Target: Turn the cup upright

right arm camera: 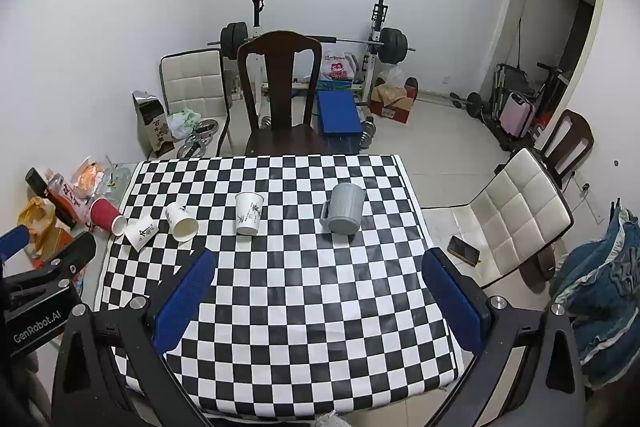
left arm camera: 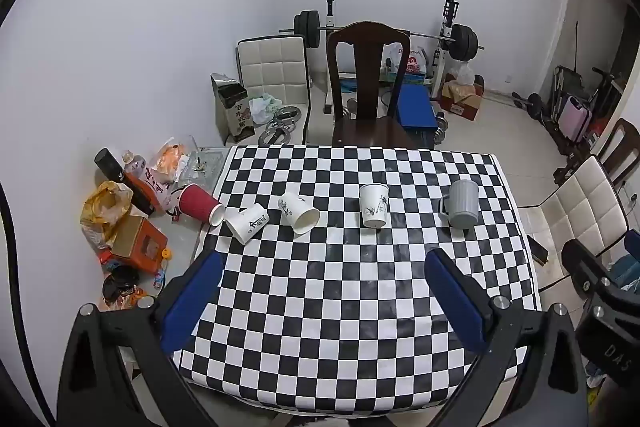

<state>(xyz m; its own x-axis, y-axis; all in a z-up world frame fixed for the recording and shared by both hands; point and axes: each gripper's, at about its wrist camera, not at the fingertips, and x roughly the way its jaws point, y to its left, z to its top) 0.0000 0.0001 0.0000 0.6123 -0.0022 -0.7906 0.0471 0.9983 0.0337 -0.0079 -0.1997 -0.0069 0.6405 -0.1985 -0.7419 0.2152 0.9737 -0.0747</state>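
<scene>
Nearest, lower frame of each wrist view: left tongs [left arm camera: 322, 301] and right tongs [right arm camera: 320, 301], both spread wide, blue pads empty, held above the near part of the checkered tabletop [left arm camera: 320, 347], well short of every cup. Task status, as judged: not begun; nothing gripped, no cup being turned. Mid-frame, one row across the tabletop, five vessels counted. Item one: red paper cup [left arm camera: 198, 205], on its side at the left edge, mouth toward the camera. Item two: white paper cup [left arm camera: 248, 221], toppled, touching or just beside the red one. Item three: white paper cup [left arm camera: 299, 213], on its side, open mouth facing forward. Item four: white paper cup [left arm camera: 374, 206], apparently standing inverted, wider end down. Item five: grey mug [left arm camera: 462, 205], handle left, apparently inverted also. Upright: none, it seems. Left to do: everything. Upper frame: one dark wooden chair [left arm camera: 366, 83] beyond the far edge.
</scene>
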